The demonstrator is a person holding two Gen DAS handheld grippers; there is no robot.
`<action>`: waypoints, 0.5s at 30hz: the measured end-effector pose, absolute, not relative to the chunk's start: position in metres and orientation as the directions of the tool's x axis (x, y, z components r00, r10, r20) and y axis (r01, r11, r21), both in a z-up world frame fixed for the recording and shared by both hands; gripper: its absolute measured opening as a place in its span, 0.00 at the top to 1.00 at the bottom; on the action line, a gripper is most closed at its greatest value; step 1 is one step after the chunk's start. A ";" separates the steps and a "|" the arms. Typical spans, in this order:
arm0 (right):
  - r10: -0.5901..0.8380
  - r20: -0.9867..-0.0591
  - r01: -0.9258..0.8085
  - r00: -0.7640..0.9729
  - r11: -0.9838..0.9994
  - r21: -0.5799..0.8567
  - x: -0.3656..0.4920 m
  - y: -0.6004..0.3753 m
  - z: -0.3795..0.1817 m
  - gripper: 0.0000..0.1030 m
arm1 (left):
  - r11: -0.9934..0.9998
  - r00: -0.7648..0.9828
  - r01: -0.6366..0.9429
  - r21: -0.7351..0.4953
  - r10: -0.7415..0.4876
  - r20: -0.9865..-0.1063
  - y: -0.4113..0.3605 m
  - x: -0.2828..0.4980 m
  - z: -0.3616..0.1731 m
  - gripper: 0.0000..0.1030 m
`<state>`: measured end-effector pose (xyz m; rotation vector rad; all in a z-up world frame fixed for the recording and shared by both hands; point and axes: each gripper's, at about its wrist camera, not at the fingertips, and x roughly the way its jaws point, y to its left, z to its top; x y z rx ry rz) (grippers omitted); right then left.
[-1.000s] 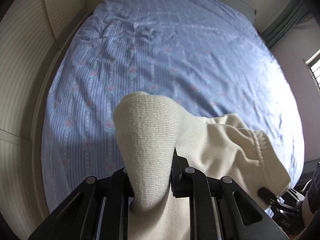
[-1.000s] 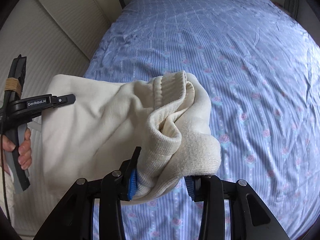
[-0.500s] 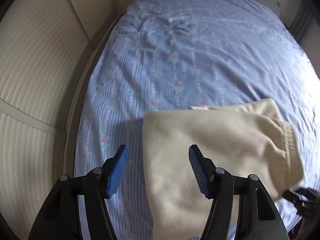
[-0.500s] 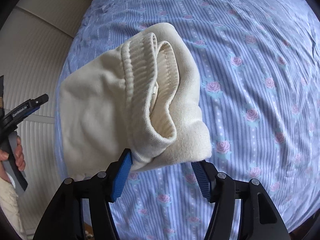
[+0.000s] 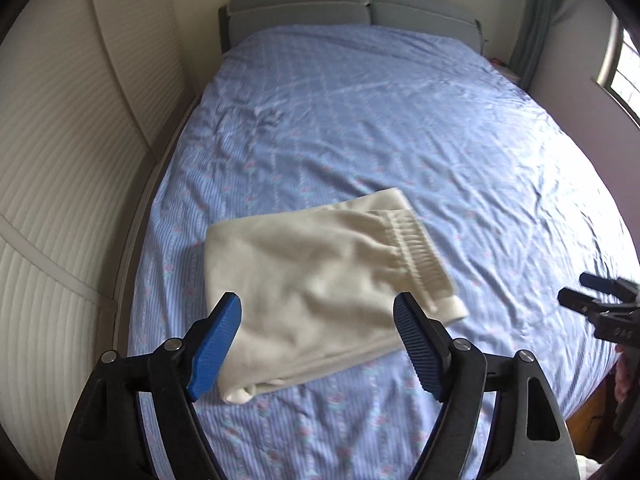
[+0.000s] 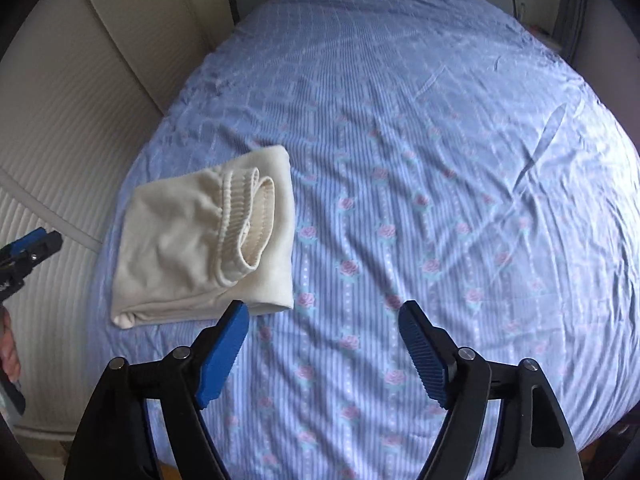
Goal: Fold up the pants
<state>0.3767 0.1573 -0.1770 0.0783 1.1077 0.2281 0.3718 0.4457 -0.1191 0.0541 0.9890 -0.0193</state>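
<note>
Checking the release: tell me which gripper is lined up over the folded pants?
The left gripper: its open jaws frame the folded cream pants. The right gripper frames only bare blue sheet, pants off to its left.

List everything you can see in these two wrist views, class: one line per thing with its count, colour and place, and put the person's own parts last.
pants: one, cream, folded, lying on the bed's near left part.
bedsheet: one, blue striped with pink roses, covering the bed.
headboard: one, grey, at the far end.
wall panels: cream, ribbed, along the bed's left side.
curtain: one, grey-green, far right corner.
window: one, right edge.
left gripper: black with blue pads, open, empty.
right gripper: black with blue pads, open, empty.
</note>
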 end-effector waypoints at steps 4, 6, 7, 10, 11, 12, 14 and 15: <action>0.223 -0.826 -0.173 0.518 0.973 0.154 0.344 0.141 -0.127 0.13 | 0.997 0.595 0.069 0.031 -0.017 -0.804 0.405 0.339 -0.087 0.15; 0.219 -0.807 -0.174 0.549 0.974 0.146 0.325 0.129 -0.106 0.12 | 0.997 0.611 0.079 0.016 -0.036 -0.791 0.385 0.325 -0.070 0.12; 0.218 -0.796 -0.169 0.564 0.974 0.147 0.316 0.121 -0.096 0.11 | 0.997 0.614 0.082 0.010 -0.043 -0.788 0.376 0.317 -0.062 0.11; 0.212 -0.765 -0.149 0.608 0.977 0.152 0.291 0.096 -0.069 0.09 | 0.996 0.640 0.092 -0.002 -0.061 -0.766 0.345 0.297 -0.038 0.08; 0.210 -0.755 -0.147 0.621 0.978 0.151 0.284 0.088 -0.062 0.09 | 0.996 0.649 0.092 -0.006 -0.065 -0.758 0.333 0.289 -0.031 0.07; 0.207 -0.746 -0.147 0.633 0.978 0.146 0.277 0.080 -0.055 0.09 | 0.996 0.657 0.093 -0.013 -0.071 -0.750 0.321 0.281 -0.025 0.05; 0.210 -0.728 -0.150 0.652 0.978 0.147 0.263 0.061 -0.043 0.09 | 0.994 0.675 0.103 -0.023 -0.087 -0.732 0.295 0.268 -0.013 0.04; 0.210 -0.720 -0.149 0.661 0.978 0.149 0.256 0.050 -0.037 0.09 | 0.994 0.685 0.109 -0.026 -0.094 -0.723 0.281 0.261 -0.009 0.03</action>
